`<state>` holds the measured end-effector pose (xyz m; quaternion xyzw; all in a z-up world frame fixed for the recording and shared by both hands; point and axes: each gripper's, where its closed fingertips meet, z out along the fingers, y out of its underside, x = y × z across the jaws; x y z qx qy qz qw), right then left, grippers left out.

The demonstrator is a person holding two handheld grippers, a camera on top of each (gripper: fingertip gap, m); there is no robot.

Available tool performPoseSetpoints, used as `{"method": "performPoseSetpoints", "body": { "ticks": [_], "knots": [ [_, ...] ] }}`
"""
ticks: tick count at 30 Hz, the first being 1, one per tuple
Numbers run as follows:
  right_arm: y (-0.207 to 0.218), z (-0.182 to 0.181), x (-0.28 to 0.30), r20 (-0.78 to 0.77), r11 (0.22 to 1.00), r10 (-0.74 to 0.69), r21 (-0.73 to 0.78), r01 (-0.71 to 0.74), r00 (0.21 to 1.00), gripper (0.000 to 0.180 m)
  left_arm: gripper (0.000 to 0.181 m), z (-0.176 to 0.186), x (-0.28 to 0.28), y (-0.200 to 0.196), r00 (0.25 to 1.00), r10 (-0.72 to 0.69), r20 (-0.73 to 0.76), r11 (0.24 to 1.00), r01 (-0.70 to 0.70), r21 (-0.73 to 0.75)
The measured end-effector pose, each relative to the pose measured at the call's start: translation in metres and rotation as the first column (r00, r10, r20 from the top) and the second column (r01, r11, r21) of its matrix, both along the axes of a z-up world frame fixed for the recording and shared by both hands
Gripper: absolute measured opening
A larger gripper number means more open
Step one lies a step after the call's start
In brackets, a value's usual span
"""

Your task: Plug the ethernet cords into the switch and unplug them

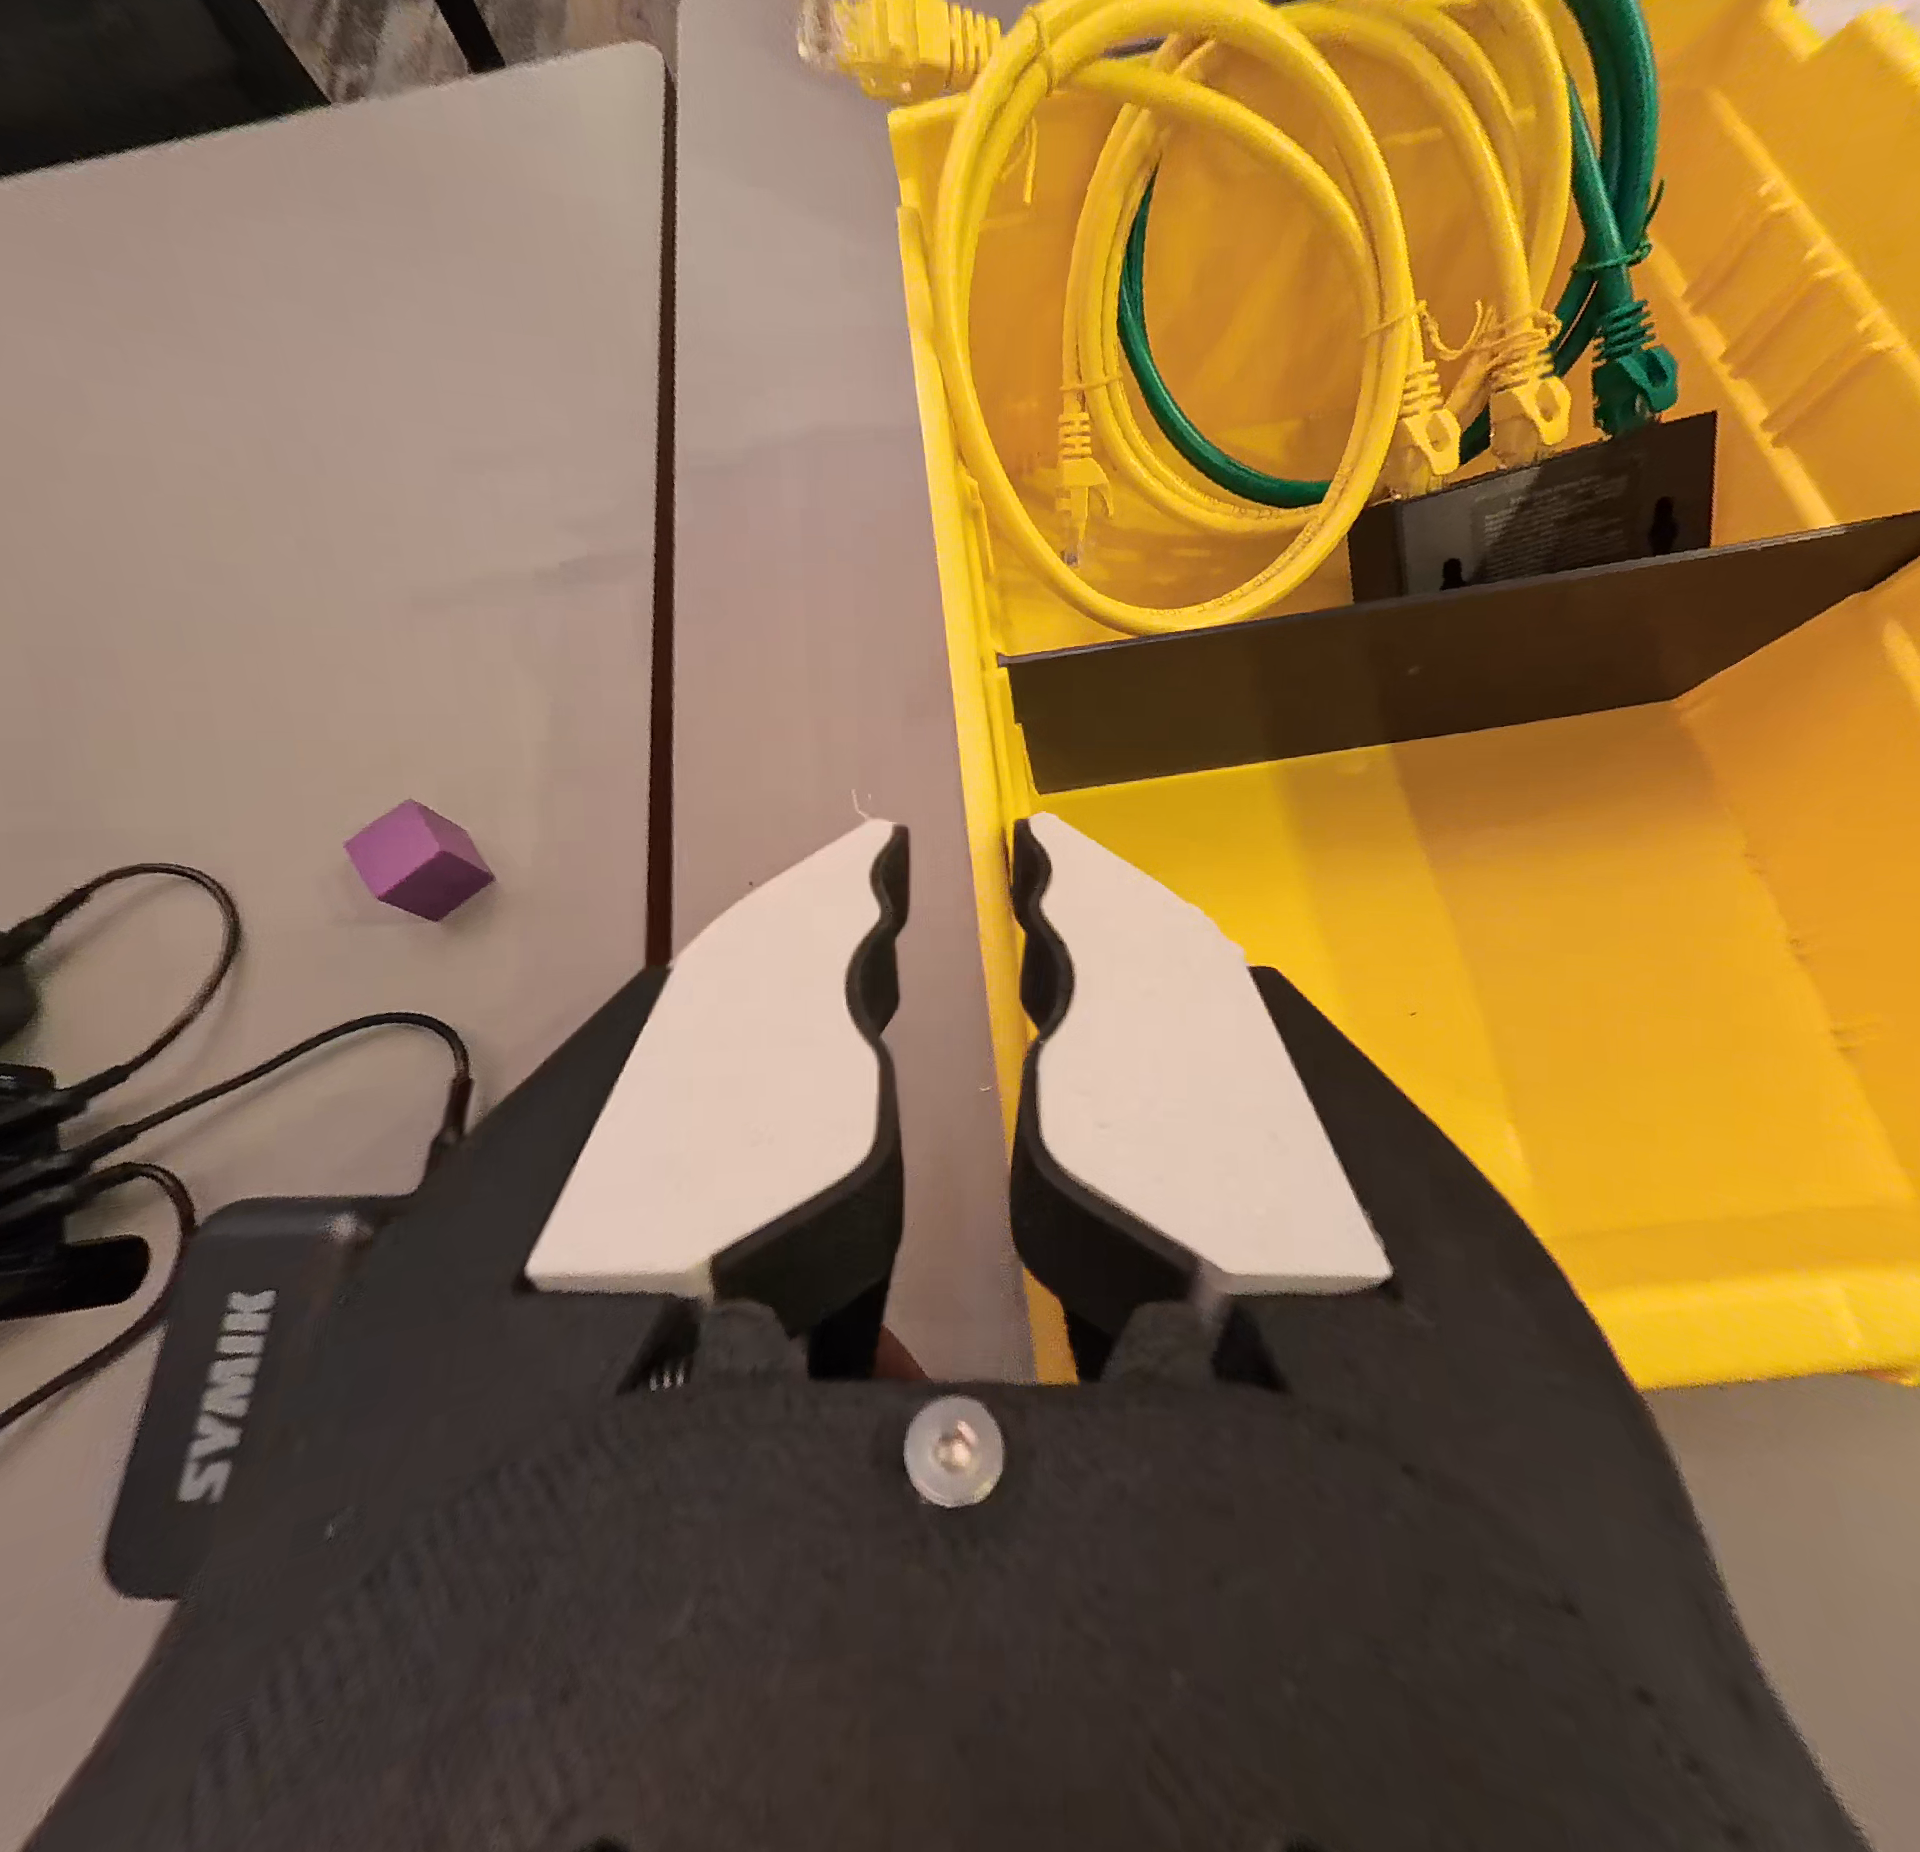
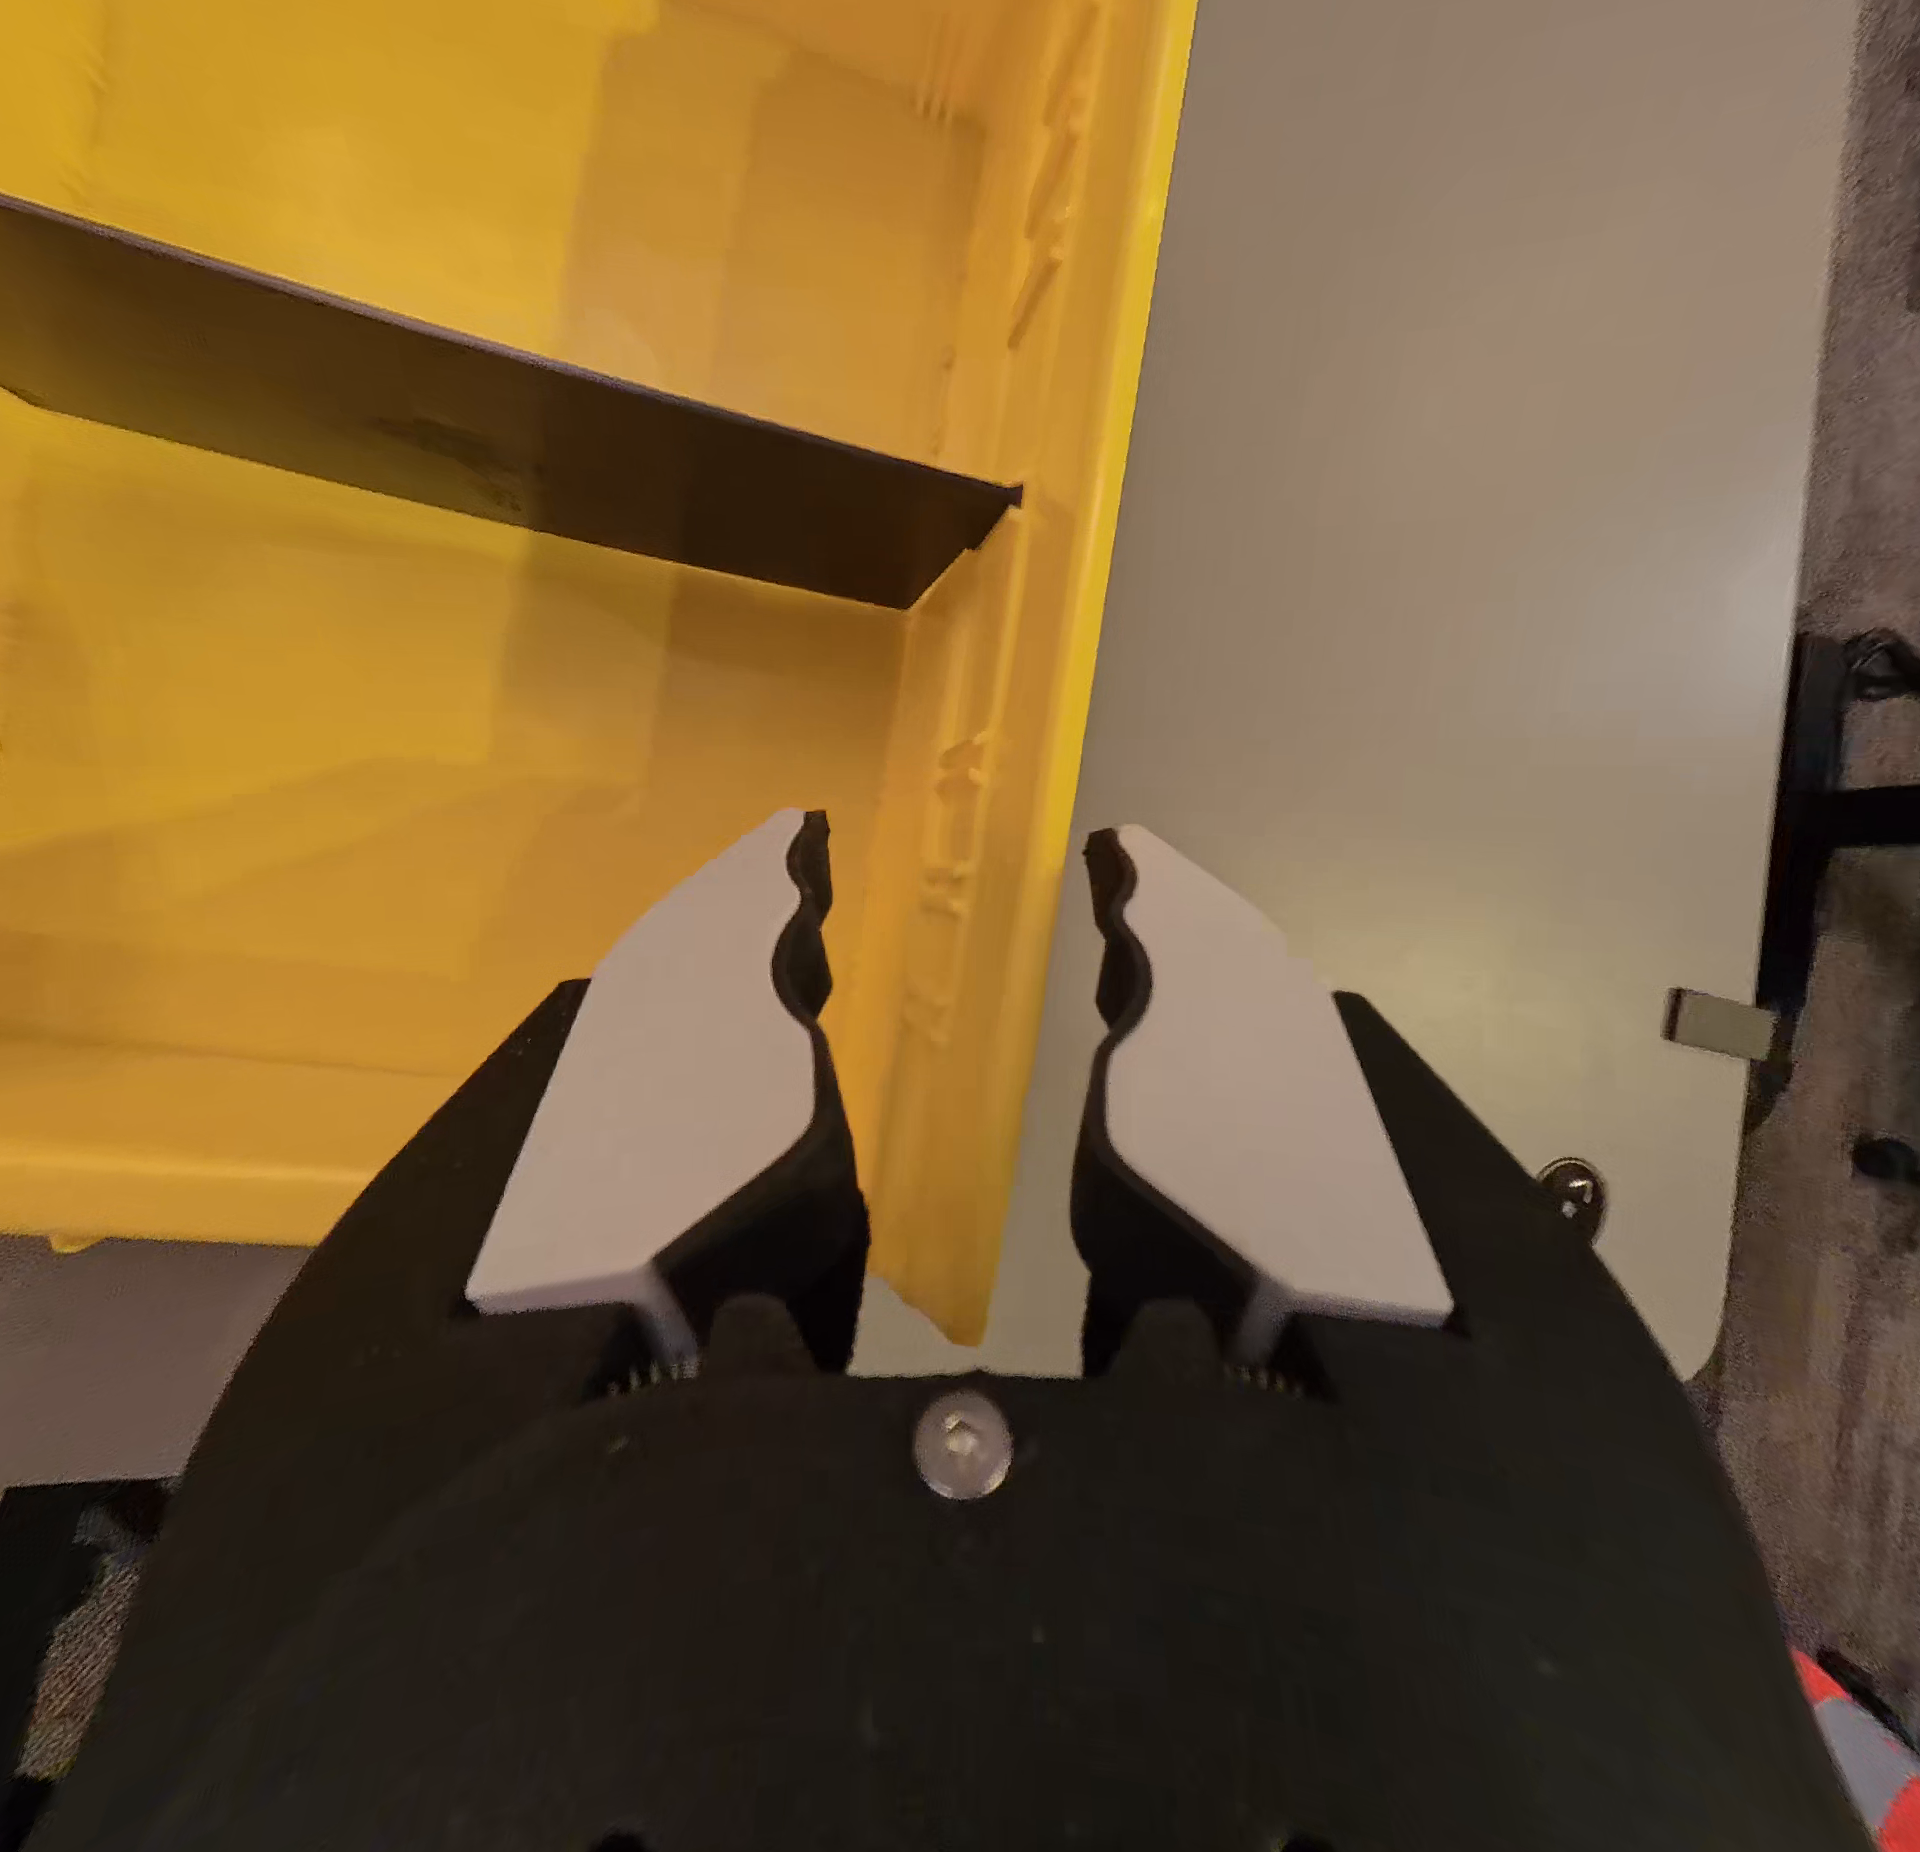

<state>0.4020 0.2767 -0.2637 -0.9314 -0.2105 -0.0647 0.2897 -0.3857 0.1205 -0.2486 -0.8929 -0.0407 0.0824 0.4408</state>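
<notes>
Presently both tongs stand apart and grip nothing. The left tongs (image 1: 958, 846), white-faced with black wavy inner pads, hover over the left rim of a large yellow plastic bin (image 1: 1558, 1127) that sits on the pale grey desk (image 1: 312, 452). A flat black divider panel (image 1: 1403, 680) crosses the bin. Beyond it, in the far compartment, lie coiled yellow ethernet cords (image 1: 1143, 348) and green ethernet cords (image 1: 1605, 140); several plug ends rest against a small black box-shaped switch (image 1: 1538, 524) just behind the divider. Whether any plug is seated in it cannot be told. A purple cube (image 1: 419, 860) and thin black cables (image 1: 208, 971) lie on the desk to the left. The right tongs (image 2: 956, 836) straddle the bin's right wall (image 2: 1039, 659), touching nothing visibly.
</notes>
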Motion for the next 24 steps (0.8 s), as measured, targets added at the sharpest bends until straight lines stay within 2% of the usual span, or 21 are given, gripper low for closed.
{"method": "performPoseSetpoints", "body": {
  "ticks": [3,6,13,17,20,24],
  "knots": [
    [0.001,0.021,-0.003,0.036,0.996,-0.001,0.090,-0.002,0.999,0.057,0.028,0.009,-0.001,-0.002,1.000,-0.013,-0.015,1.000,0.014,0.020],
    [-0.002,0.051,-0.013,0.049,0.981,0.002,0.191,-0.011,0.999,0.060,0.031,0.027,-0.002,0.000,0.999,-0.020,-0.049,0.996,0.024,0.086],
    [-0.025,0.110,-0.086,0.036,0.912,0.197,0.360,-0.197,0.980,0.052,0.046,0.067,0.004,0.011,0.980,-0.128,-0.150,0.975,0.152,0.164],
    [-0.049,0.115,-0.150,-0.020,0.865,0.373,0.369,-0.340,0.928,0.050,0.050,0.081,0.012,0.028,0.948,-0.231,-0.217,0.953,0.266,0.147],
    [-0.068,0.108,-0.195,-0.052,0.828,0.481,0.356,-0.434,0.875,0.051,0.051,0.095,0.020,0.047,0.905,-0.310,-0.292,0.917,0.365,0.158],
    [-0.095,0.092,-0.247,-0.097,0.773,0.600,0.325,-0.545,0.794,0.051,0.054,0.100,0.031,0.077,0.834,-0.420,-0.359,0.873,0.480,0.093]
  ]
}}
